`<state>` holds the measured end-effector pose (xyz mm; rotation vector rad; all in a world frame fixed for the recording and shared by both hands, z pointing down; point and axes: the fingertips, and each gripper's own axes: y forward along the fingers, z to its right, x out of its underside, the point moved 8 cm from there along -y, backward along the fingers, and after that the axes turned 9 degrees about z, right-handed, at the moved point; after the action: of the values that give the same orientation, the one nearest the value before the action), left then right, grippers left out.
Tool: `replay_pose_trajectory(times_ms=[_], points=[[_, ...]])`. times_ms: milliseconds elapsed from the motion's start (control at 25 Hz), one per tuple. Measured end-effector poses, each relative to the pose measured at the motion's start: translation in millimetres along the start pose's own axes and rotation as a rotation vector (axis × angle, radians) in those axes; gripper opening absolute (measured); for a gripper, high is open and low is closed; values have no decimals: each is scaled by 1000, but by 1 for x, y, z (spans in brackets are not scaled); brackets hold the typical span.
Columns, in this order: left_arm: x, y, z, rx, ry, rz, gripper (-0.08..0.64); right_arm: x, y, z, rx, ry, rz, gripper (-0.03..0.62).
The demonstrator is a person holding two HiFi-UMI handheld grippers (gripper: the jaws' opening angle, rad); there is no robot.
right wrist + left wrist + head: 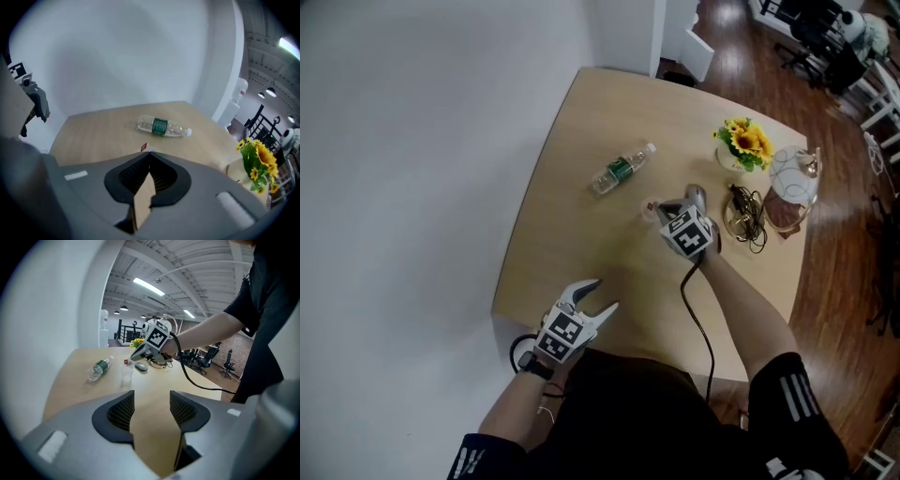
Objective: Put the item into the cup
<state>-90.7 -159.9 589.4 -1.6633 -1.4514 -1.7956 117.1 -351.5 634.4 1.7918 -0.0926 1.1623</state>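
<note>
Pinching the small red item point(144, 146) in my right gripper's point(148, 155) shut jaws, I hold it just over the clear plastic cup point(126, 374) on the pale wooden bench point(581, 169). My left gripper point(151, 405), jaws spread and empty, sits well back.

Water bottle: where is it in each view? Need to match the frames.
Head view: the water bottle lies on its side near the middle of the table.
Left gripper view: left of centre, lying left of the clear cup.
Right gripper view: centre, lying crosswise beyond the small red item at the jaw tips.
Shared landmark: the yellow flowers.
</note>
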Motion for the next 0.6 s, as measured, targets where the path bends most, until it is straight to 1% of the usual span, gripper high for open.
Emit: replay_pose_trajectory(times_ms=[120,280,360,440,520,560,600], points=[[3,0,-2,-10,-13,-9,233,6,17,3,-25,6,-53,9],[5,0,-3,-16,-21,-14,233,13,33,7,-25,81,-94,9],[6,-1,-3,-20,-27,-14,233,16,37,9,-19,98,-121,9],[7,0,-3,-23,-33,-17,233,19,42,9,-27,81,-152,9],[7,1,-3,-23,-35,-21,232,19,45,9,-27,29,-158,13],[8,1,-3,-24,-35,-21,233,18,45,10,-20,4,-153,24],[8,2,-3,-25,-35,-22,233,18,44,11,-15,-13,-144,49]])
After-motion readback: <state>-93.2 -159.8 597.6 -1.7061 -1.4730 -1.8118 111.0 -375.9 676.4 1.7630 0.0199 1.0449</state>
